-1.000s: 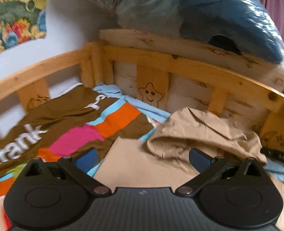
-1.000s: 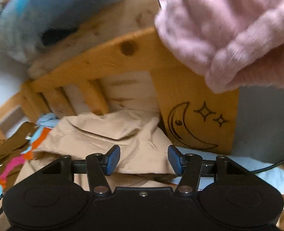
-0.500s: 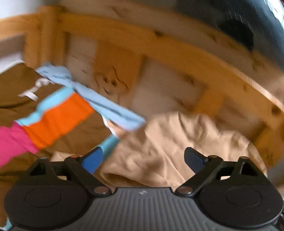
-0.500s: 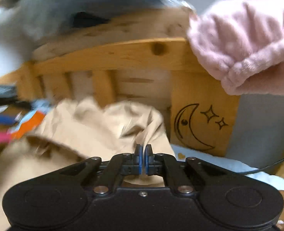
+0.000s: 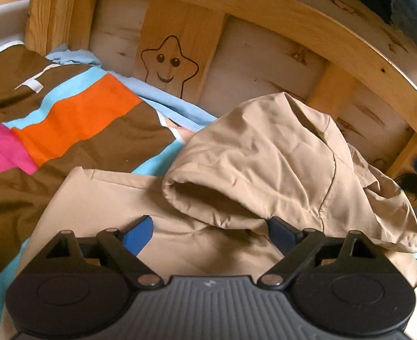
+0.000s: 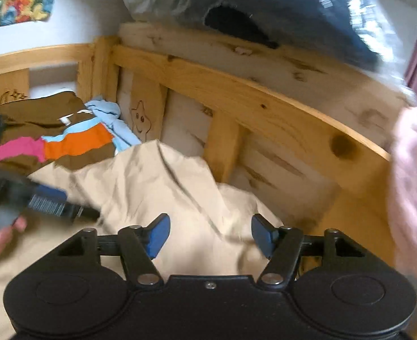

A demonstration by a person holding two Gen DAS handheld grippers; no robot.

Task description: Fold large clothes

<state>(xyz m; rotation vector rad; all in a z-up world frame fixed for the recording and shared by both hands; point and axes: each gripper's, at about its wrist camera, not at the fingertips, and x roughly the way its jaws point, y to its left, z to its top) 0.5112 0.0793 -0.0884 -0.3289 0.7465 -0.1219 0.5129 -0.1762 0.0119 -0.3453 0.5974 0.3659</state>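
Both my left gripper [image 5: 209, 231] and right gripper [image 6: 209, 236] gape empty; tan hooded jacket [image 5: 265, 153] lies rumpled, hood unfolded, folding barely begun.

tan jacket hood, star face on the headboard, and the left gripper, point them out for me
tan jacket hood [image 5: 265, 153], left wrist view, on the crumpled top of the hood.
star face [image 5: 168, 62], left wrist view, between its eyes and smile.
left gripper [image 5: 208, 228], left wrist view, midway between the open blue fingertips.

Soft daylight, fisheye warp, motion blur
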